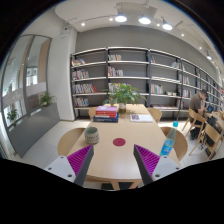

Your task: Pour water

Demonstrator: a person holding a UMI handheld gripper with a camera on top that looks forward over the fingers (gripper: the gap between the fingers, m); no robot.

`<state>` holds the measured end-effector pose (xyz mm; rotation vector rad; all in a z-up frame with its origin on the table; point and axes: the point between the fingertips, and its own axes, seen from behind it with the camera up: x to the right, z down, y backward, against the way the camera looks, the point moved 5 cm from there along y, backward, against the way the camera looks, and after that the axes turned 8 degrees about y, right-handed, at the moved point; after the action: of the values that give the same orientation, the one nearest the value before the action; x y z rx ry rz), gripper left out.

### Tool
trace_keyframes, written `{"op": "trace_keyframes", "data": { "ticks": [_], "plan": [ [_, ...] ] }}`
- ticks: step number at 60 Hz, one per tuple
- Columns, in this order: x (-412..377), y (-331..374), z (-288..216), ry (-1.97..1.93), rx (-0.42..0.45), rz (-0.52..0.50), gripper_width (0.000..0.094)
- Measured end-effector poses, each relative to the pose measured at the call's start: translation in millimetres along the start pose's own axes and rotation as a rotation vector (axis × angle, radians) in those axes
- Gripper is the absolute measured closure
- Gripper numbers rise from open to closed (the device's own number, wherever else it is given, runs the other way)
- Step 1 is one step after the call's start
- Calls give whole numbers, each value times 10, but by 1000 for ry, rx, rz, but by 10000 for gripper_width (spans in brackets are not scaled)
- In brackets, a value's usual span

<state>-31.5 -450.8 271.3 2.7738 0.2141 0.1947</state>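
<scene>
The gripper [114,165] hangs above a wooden table [125,155], fingers spread with nothing between them. A blue-labelled water bottle [168,146] stands just beyond the right finger; a grey cup [91,134] sits ahead of the left finger (a red coaster [120,142] lies between them, farther ahead).

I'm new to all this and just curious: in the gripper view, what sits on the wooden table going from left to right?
Grey cup → stack of books → potted plant → red coaster → blue bottle. All rest on the wooden table, beyond the open gripper, which holds nothing.
</scene>
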Motion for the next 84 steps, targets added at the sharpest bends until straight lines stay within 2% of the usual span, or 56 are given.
{"op": "trace_keyframes", "data": {
  "ticks": [9,16,21,28,34,45,52,56,59,62,64,69,79,84],
  "plan": [
    [354,-39,187,-35,-23,41,106],
    [937,-148,453,-53,-32,93,105],
    [1456,-307,674,-60,-24,137,102],
    [2080,-548,986,-62,-69,200,102],
    [2476,-891,1119,-73,-86,208,100],
    [2879,-1676,1126,-32,-12,193,96],
    [3061,-2068,1206,-42,-3,206,110],
    [3129,-2209,1270,-36,1,212,149],
    [3128,-2292,1265,-23,37,220,194],
    [3129,-2331,1234,-18,74,224,284],
    [3104,-2356,1236,-20,86,215,379],
    [3097,-2372,1224,-24,117,232,413],
    [3113,-2412,1200,-14,139,292,584],
    [3059,-2457,1164,52,121,316,594]
  ]
}}
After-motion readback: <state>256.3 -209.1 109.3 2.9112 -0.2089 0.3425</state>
